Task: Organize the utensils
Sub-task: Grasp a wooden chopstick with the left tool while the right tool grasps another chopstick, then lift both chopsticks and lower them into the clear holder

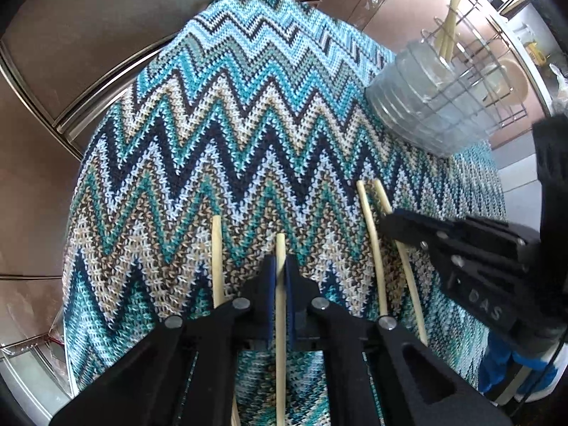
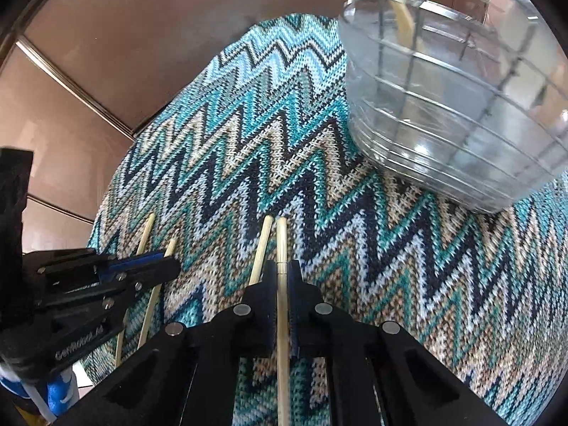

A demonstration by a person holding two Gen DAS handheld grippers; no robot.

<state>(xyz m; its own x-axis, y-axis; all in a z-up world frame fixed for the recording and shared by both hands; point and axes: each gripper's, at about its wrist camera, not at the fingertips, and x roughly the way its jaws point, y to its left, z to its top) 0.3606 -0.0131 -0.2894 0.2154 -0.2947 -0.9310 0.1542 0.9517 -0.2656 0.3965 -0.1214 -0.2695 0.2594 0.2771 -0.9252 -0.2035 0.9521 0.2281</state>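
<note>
Several pale bamboo chopsticks lie on a zigzag knit cloth (image 1: 248, 113). My left gripper (image 1: 281, 266) is shut on one chopstick (image 1: 280, 245), with a second chopstick (image 1: 217, 248) lying just to its left. My right gripper (image 2: 283, 269) is shut on another chopstick (image 2: 282, 238), and its neighbour (image 2: 262, 248) lies touching it on the left. In the left wrist view the right gripper (image 1: 390, 218) reaches in from the right over a pair of chopsticks (image 1: 369, 220). A clear ribbed utensil holder (image 1: 422, 103) with a wire frame holds two chopsticks (image 1: 452, 17); it also shows in the right wrist view (image 2: 443, 113).
The cloth (image 2: 284, 135) covers a small table in front of brown cabinet doors (image 1: 88, 53). A counter with a sink (image 1: 511, 78) is behind the holder at the right. The left gripper's body (image 2: 71, 291) is at the left of the right wrist view, over two chopsticks (image 2: 145, 238).
</note>
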